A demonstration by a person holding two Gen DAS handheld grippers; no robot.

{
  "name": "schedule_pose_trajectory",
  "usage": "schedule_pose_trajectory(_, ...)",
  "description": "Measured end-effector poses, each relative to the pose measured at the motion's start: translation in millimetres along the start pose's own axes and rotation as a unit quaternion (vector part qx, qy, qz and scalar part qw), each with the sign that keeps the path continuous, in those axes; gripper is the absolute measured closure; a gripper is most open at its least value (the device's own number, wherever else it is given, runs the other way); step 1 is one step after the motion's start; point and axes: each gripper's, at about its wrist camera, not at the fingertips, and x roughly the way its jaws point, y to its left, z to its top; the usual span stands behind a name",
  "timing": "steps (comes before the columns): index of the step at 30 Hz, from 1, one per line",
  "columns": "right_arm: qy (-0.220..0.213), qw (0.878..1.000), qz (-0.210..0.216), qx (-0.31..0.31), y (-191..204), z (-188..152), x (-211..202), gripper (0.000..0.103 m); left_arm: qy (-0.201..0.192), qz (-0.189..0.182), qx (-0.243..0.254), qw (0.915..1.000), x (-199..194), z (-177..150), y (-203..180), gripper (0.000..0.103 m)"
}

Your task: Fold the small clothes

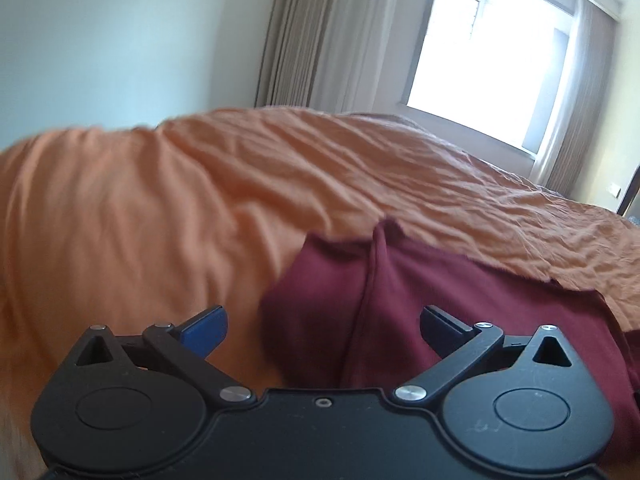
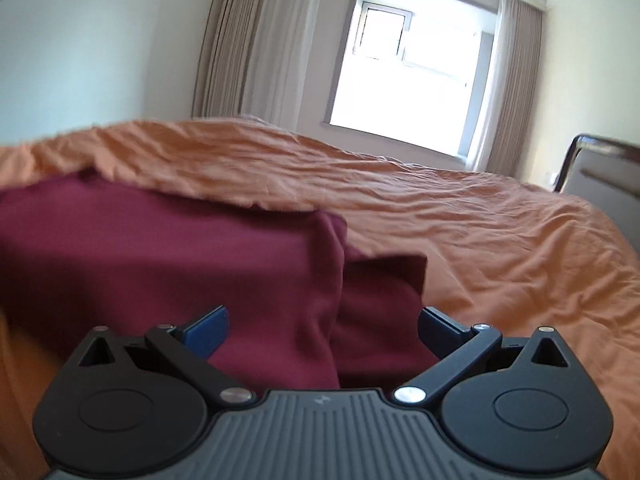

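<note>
Bed sheet point(image 1: 160, 200): orange, matte, finely creased, fills most of both views. Maroon garment point(image 1: 420, 292) lies on it, soft knit, hemmed edge folded into a raised ridge; in the right wrist view it point(image 2: 200, 260) is bunched in layers. Left gripper point(image 1: 324, 330): low over the garment's left edge, jaws spread, grasping nothing. Right gripper point(image 2: 324, 330): jaws spread, cloth between the blue pads point(image 2: 206, 330), not pinched.
</note>
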Motion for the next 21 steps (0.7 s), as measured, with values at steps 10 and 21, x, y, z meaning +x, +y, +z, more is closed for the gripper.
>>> schedule_pose_trajectory(10,-0.075,0.997,0.019,0.004,16.9,10.9,-30.0,0.000,0.013,0.011,0.037,0.9992,-34.1,-48.9,-4.6,0.001)
schedule_pose_trajectory(21,-0.093,0.993,0.069,-0.035,72.8,37.7,-17.8,0.000,0.027,0.006,0.022,0.9994,-33.0,-51.4,-2.6,0.001)
